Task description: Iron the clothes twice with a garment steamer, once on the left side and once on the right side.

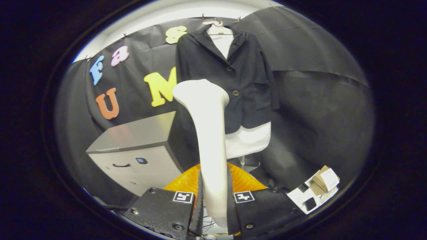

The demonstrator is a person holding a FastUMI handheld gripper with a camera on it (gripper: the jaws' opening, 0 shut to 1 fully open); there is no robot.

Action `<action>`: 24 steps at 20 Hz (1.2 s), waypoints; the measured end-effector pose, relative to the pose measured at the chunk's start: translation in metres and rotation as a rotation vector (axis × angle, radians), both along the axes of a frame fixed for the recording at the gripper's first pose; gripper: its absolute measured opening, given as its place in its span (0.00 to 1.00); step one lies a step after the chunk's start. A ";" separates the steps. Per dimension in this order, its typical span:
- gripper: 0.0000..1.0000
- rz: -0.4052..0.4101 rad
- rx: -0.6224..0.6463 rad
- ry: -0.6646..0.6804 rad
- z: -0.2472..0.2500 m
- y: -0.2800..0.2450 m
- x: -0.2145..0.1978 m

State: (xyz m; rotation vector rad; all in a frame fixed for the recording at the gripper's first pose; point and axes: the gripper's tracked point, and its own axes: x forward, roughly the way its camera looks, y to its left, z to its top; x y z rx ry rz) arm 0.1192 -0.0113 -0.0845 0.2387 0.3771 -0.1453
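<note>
A white garment steamer [208,133] stands upright between my fingers, its handle pinched on both sides and its flared head up near the jacket's lower front. My gripper [214,196] is shut on that handle. Beyond the steamer a black jacket [233,76] over a white shirt [247,140] hangs on a hanger [218,28] against the booth wall. The steamer head sits in front of the jacket's left side and hides part of it; I cannot tell whether it touches the cloth.
A grey box-shaped appliance [136,150] stands to the left below the jacket. An orange rounded object [242,180] lies just behind my fingers. Small white and brown boxes [317,188] sit low on the right.
</note>
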 end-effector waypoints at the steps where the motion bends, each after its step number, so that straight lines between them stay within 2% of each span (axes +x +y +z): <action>1: 0.31 0.030 -0.015 -0.014 0.007 0.008 -0.007; 5: 0.31 0.158 -0.066 -0.066 0.026 0.040 -0.041; 10: 0.31 0.246 -0.078 -0.083 0.024 0.059 -0.089; 17: 0.31 0.208 -0.055 -0.097 0.021 0.039 -0.141; 24: 0.31 0.197 -0.050 -0.084 0.013 0.028 -0.158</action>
